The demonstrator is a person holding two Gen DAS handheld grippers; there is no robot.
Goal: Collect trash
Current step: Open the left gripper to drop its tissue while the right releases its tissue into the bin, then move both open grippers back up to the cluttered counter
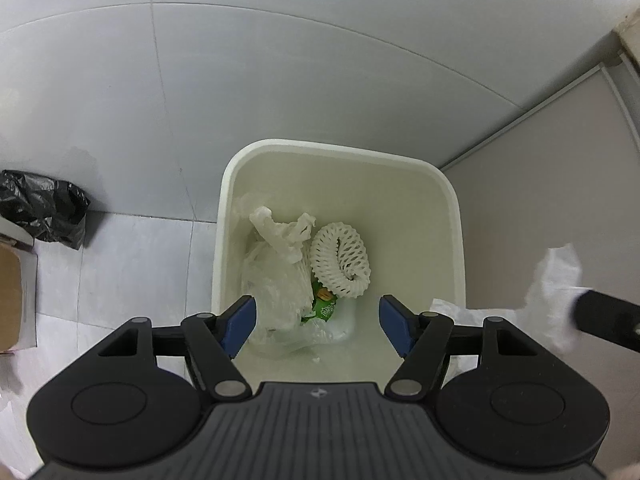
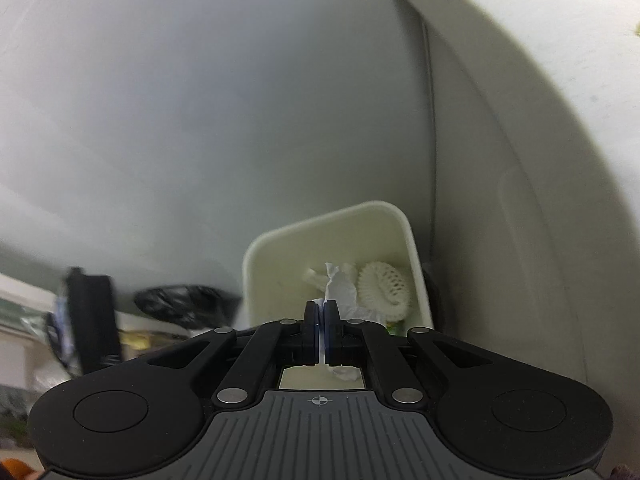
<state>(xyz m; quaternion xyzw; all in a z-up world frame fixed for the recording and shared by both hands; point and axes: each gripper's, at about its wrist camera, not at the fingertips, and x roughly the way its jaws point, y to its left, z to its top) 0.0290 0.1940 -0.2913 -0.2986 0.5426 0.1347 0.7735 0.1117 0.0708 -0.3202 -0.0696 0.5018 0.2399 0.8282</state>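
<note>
The left gripper (image 1: 318, 322) hangs over the white trash bin (image 1: 452, 216) with its blue-padded jaws spread wide and nothing between them, looking straight down into the bin. Inside lie a white foam fruit net (image 1: 341, 260), crumpled clear plastic wrap (image 1: 276, 280) and a green snack wrapper (image 1: 325, 309) half buried under the plastic. The right gripper (image 2: 321, 322) is clamped on a crumpled white tissue (image 2: 340, 290) — the paper sticks up past the fingertips and a scrap shows below the pads — and it is held in front of the bin, near its rim, with the bin's opening just beyond. In the left view that same tissue appears blurred at the right edge, beside the bin's wall. Around the bin: grey tiled wall and floor, a black plastic bag (image 1: 44, 208) on the left with a cardboard box (image 1: 12, 300) beside it, and a grey panel (image 1: 540, 184) close along the bin's right side.
</note>
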